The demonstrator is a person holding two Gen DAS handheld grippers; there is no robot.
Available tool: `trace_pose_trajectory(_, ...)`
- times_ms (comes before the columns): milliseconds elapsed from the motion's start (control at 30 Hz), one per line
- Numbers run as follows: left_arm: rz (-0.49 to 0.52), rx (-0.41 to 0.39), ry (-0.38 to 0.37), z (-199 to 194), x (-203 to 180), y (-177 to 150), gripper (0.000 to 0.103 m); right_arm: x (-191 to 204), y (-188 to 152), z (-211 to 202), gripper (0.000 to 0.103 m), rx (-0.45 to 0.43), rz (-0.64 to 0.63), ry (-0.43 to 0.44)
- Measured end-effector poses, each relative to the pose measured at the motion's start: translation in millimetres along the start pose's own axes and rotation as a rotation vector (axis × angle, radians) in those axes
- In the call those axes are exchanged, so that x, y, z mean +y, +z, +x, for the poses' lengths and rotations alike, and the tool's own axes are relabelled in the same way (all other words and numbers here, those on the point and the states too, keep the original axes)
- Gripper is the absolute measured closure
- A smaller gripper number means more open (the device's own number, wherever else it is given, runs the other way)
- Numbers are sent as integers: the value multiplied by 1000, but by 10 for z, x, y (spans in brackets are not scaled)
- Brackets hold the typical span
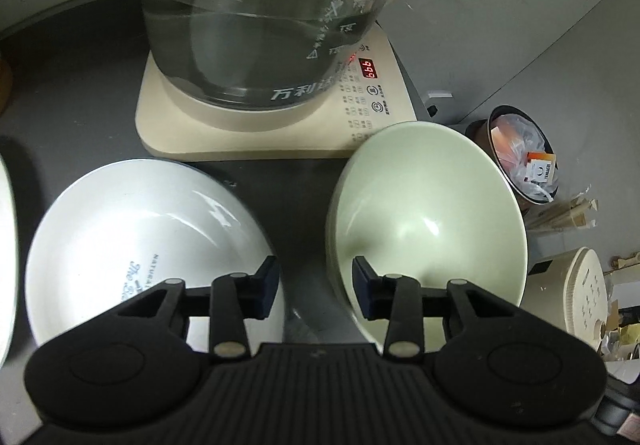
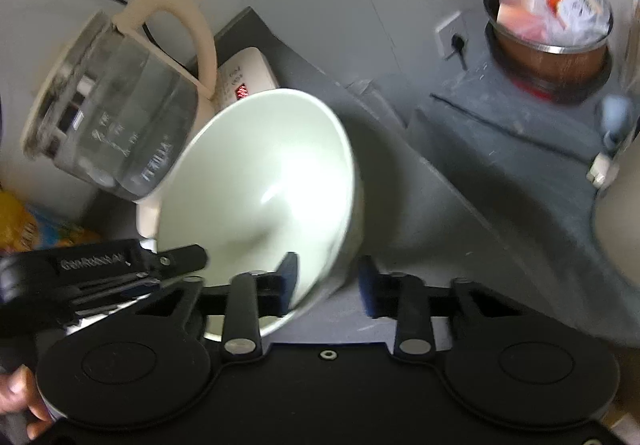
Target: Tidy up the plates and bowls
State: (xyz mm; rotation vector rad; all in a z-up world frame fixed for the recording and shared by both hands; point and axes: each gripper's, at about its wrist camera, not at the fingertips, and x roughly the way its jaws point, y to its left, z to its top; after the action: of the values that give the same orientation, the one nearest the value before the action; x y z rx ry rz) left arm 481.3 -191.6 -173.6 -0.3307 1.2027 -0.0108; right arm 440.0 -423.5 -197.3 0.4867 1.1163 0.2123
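Observation:
A pale green bowl (image 1: 432,213) stands on the dark counter beside a white bowl (image 1: 140,237) with blue lettering. My left gripper (image 1: 316,287) straddles the green bowl's left rim, one finger inside it and the other over the white bowl's edge. Dark counter shows between the outer pad and the bowl wall, so its jaws are open. In the blurred right wrist view my right gripper (image 2: 328,285) straddles the opposite rim of the green bowl (image 2: 264,181), pads not visibly pressing. My left gripper (image 2: 192,265) reaches in from the left there, with a hand (image 2: 20,401) below it.
A glass kettle (image 1: 260,13) sits on a cream base (image 1: 248,137) right behind both bowls. A brown bin of rubbish (image 1: 520,153) and a cream round appliance (image 1: 576,293) stand to the right. Another white dish's edge (image 1: 6,245) shows at far left.

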Motion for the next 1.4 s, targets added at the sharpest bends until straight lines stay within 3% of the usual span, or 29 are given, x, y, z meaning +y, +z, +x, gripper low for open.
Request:
trace_pose_trajectory(67, 0, -20, 5, -6, -13, -7, 75, 26, -6, -17, 74, -1, -15, -12)
trace_pose_trajectory(167, -32, 20, -64, 26, -12, -17, 89, 23, -35, -59, 74, 0, -13, -9)
trace_pose_trajectory(267, 3, 10, -32, 7, -72, -59, 89, 15, -55, -125, 74, -11, -6, -3)
trace_pose_trajectory(667, 0, -39, -64, -400, -79, -147, 90, 133, -140, -555, 74, -62, -1, 68)
trace_pose_trajectory(1400, -13, -119, -105, -1365, 172, -533, 89, 586, -466, -1262, 73, -97, -166, 164)
